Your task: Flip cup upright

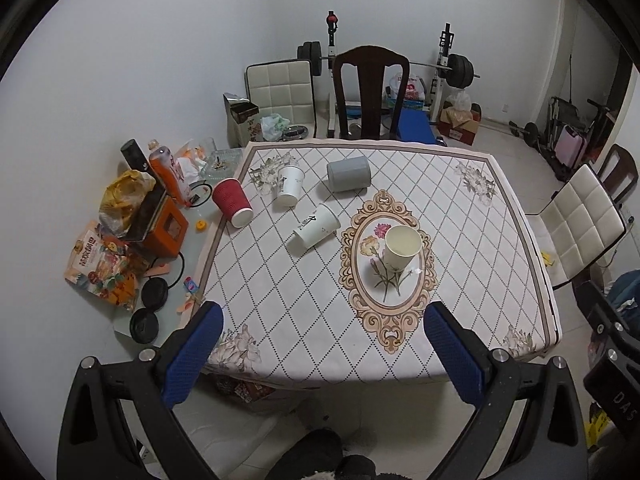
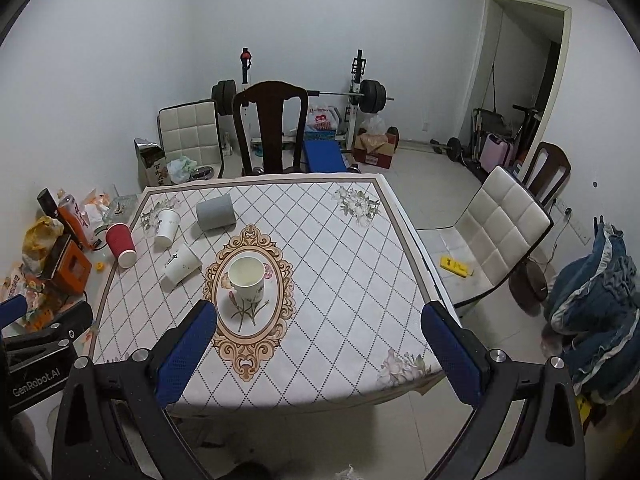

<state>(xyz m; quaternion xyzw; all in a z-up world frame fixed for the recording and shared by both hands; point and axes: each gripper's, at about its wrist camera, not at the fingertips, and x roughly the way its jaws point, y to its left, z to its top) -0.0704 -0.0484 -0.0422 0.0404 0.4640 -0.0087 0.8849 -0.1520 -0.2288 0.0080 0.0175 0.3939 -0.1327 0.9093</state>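
A cream paper cup point(image 1: 401, 248) point(image 2: 247, 277) stands upright on the oval medallion in the middle of the table point(image 1: 460, 280) point(image 2: 360, 280). Behind it to the left, a white cup point(image 1: 316, 226) point(image 2: 181, 267) and a red cup point(image 1: 232, 203) point(image 2: 121, 245) lie on their sides. Another white cup point(image 1: 289, 185) point(image 2: 166, 227) stands mouth down. A grey cup point(image 1: 349, 174) point(image 2: 215, 213) lies on its side at the back. My left gripper point(image 1: 323, 316) and right gripper point(image 2: 319, 316) are both open and empty, held above the table's near edge.
Snack bags, a bottle and an orange box point(image 1: 164, 228) crowd the table's left side. A dark wooden chair point(image 1: 370, 92) stands at the far edge, a white padded chair point(image 2: 500, 236) to the right. A weight bench point(image 1: 440, 68) stands at the back wall.
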